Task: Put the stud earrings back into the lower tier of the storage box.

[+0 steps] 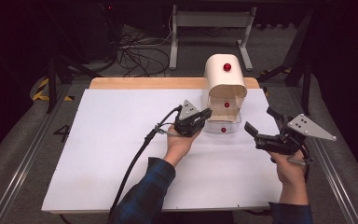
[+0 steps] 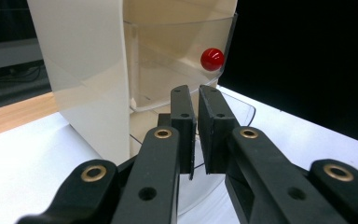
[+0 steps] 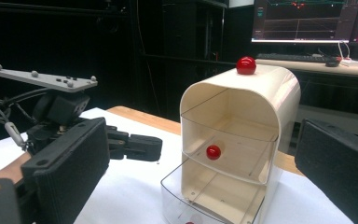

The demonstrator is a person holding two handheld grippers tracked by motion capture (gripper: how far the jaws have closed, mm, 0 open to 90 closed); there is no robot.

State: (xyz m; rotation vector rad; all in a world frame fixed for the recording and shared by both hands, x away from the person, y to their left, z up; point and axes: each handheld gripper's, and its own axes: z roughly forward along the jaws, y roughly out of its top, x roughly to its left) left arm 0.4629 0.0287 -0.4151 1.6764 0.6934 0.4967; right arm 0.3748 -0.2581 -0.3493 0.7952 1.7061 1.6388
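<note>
Item: drawer unit (image 1: 225,88) at tabletop (image 1: 121,140) rear, bottom drawer (image 1: 222,128) pulled out toward 6 o'clock; left claw (image 1: 206,115), nearly closed, apparently on its left rim; right claw (image 1: 260,125), wide, idle at 4 o'clock.

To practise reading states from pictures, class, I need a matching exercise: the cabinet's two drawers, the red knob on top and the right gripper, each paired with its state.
Things:
1. lower drawer
2. upper drawer
3. right gripper
4. top red knob

States:
a. jaws wide apart
b. pulled out
c. sits on the roof of the cabinet
d. pushed in

Pairs: 1-b, 2-d, 3-a, 4-c.
</note>
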